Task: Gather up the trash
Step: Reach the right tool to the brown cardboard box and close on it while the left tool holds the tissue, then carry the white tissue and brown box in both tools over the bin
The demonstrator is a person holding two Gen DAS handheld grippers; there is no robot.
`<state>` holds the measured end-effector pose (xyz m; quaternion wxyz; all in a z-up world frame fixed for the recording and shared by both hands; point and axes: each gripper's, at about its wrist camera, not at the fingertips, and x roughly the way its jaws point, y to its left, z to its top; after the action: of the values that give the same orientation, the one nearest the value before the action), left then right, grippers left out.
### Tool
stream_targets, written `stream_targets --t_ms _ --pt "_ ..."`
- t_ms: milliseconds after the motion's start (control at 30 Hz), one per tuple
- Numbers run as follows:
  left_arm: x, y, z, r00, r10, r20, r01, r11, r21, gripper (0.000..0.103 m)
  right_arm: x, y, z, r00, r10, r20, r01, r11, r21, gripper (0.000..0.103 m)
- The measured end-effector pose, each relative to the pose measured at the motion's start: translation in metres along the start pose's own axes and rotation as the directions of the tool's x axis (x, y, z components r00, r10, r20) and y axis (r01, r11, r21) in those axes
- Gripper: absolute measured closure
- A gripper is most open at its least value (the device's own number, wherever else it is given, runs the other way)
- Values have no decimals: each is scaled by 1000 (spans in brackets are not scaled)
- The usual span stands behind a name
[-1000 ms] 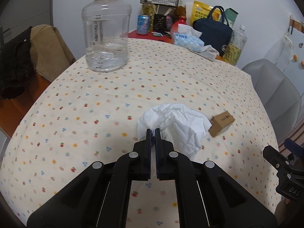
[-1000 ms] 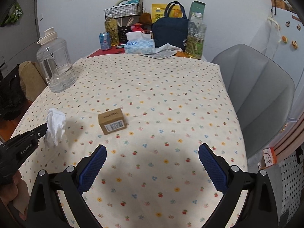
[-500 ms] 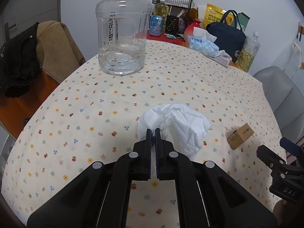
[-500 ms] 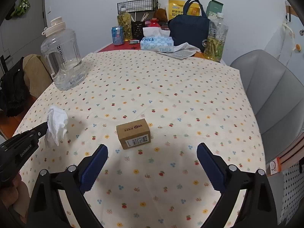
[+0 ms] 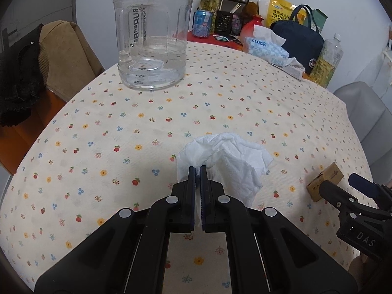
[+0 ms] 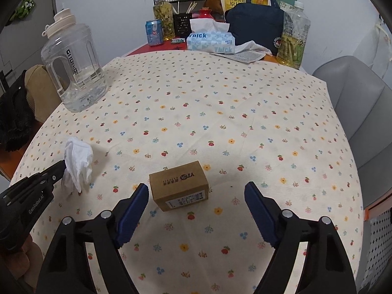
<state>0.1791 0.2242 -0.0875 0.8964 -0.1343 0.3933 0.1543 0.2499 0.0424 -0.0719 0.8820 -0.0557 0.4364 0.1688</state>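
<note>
Closer now, the right gripper [image 6: 196,196] narrows its still-spread jaws around the cardboard box [image 6: 178,188] near the table's [image 6: 245,112] front edge; the left gripper [image 5: 198,171] pinches a crumpled tissue [image 5: 227,161]. Off-centre jaws risk nudging the box aside.

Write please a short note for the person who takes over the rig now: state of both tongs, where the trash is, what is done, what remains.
Left tongs: shut on the crumpled tissue, lifted off the tablecloth.
Right tongs: open, jaws just closing in, no pad touching yet; the small cardboard box lies between them, nearer the left jaw.
Done: tissue picked up.
Left: grip the box, then carry both to a bin, which no view shows.
</note>
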Motion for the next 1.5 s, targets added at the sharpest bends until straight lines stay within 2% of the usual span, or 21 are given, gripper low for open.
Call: stream_targets --t_ms 33,100,133,567,900,1300,1500 --pt "1 0 0 1000 1 -2 -1 1000 0 99 2 0 0 1000 5 -6 -5 1000 0 31" --pt "3 0 -1 1000 2 -5 -2 1000 3 99 6 2 0 999 34 -21 -34 999 0 52" --pt "2 -1 -1 1000 2 -4 -2 1000 5 99 6 3 0 998 47 -31 -47 999 -3 54" --pt "-27 -26 -5 999 -31 31 29 999 44 99 -38 -15 -12 999 42 29 -43 998 41 55" --pt "-69 -69 -15 993 -78 83 68 991 117 99 -95 -49 -33 995 12 97 -20 996 90 55" --pt "-110 -132 -33 982 -153 113 125 967 222 99 -155 -101 -66 986 -40 159 13 985 172 55" --pt "-132 -165 -45 973 -198 122 157 946 283 99 -181 -132 -82 980 -77 185 33 973 227 55"
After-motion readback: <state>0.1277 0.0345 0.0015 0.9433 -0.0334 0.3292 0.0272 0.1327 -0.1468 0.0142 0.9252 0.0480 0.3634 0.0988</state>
